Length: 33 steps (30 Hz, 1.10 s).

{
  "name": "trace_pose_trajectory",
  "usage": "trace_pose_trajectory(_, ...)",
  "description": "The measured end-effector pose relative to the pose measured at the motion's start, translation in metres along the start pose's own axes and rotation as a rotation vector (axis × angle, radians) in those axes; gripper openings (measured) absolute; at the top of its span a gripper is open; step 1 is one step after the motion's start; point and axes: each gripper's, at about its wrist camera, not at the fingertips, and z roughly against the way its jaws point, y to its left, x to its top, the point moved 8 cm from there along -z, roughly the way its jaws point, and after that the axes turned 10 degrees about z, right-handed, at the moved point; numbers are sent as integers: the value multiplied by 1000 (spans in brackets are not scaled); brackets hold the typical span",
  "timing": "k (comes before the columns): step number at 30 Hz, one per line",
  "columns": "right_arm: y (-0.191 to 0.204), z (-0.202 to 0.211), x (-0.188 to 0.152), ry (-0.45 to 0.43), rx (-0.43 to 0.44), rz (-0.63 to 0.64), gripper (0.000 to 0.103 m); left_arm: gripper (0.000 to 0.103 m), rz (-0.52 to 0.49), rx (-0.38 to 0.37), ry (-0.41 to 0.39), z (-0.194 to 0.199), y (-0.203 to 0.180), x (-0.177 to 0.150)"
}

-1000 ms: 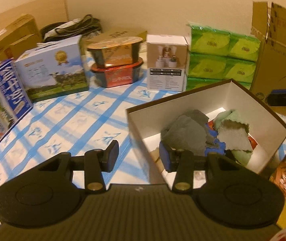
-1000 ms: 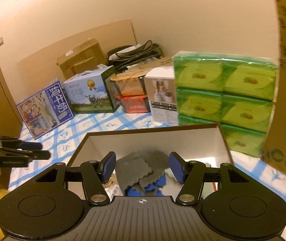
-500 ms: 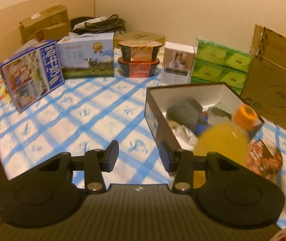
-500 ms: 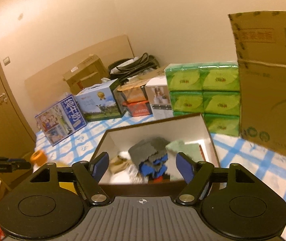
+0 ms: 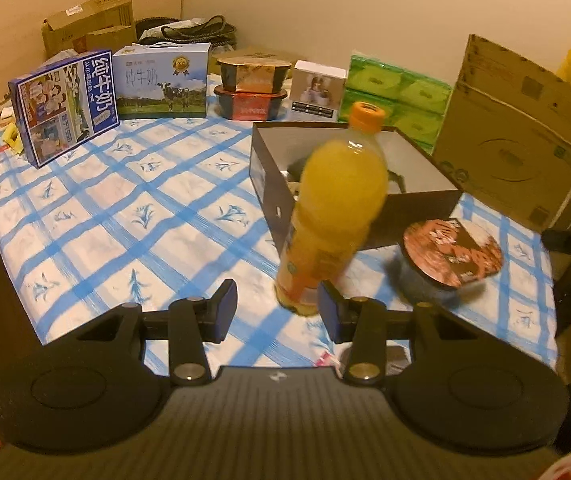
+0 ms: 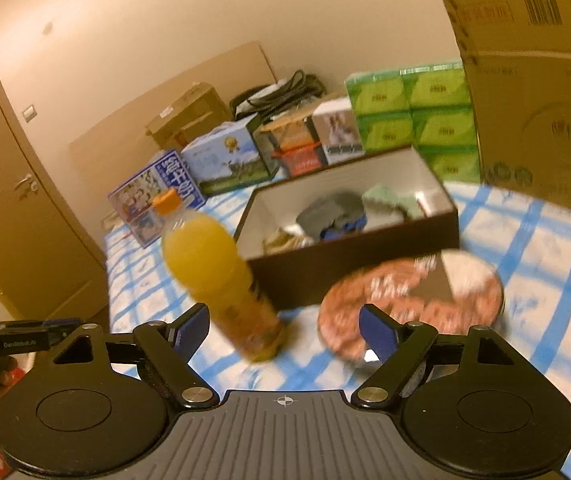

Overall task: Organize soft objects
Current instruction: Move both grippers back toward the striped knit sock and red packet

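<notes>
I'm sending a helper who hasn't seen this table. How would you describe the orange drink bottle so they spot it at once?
Start at the table with the blue-checked cloth and find the open dark box holding soft rags. The orange drink bottle stands upright just in front of that box, beside a round noodle cup. It is the only tall, see-through container there, filled with bright orange liquid under an orange cap.

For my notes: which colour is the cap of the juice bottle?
Orange, on the juice bottle; the cap shows best in the left wrist view.
</notes>
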Motion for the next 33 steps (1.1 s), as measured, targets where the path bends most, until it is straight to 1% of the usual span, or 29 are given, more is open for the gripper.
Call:
trace_pose_trajectory(2,6,5,-11,12,15,-17,82,41,11,0,0,8,-2,-9)
trace_pose_trajectory(6,16,13,-35,41,28,-39,83,41,10,38,-13,22,-4,-24)
trace_pose_trajectory(11,33,14,-69,105,33,-34,90,41,65,38,-15,34,-5,-46)
trace_pose_trajectory(16,47,7,-102,165,36,-17,93,41,109,53,4,37,-8,-77)
trace_pose_trajectory(19,54,-1,-120,197,42,-15,94,41,126,75,24,33,-9,-99)
trace_pose_trajectory(24,60,-15,-148,248,16,13,94,41,157,96,63,20,-11,-132)
trace_pose_trajectory(28,63,-28,-164,280,10,33,95,41,171,109,96,7,-10,-152)
trace_pose_trajectory(33,65,-46,-174,303,8,42,95,41,207,124,124,-7,-2,-167)
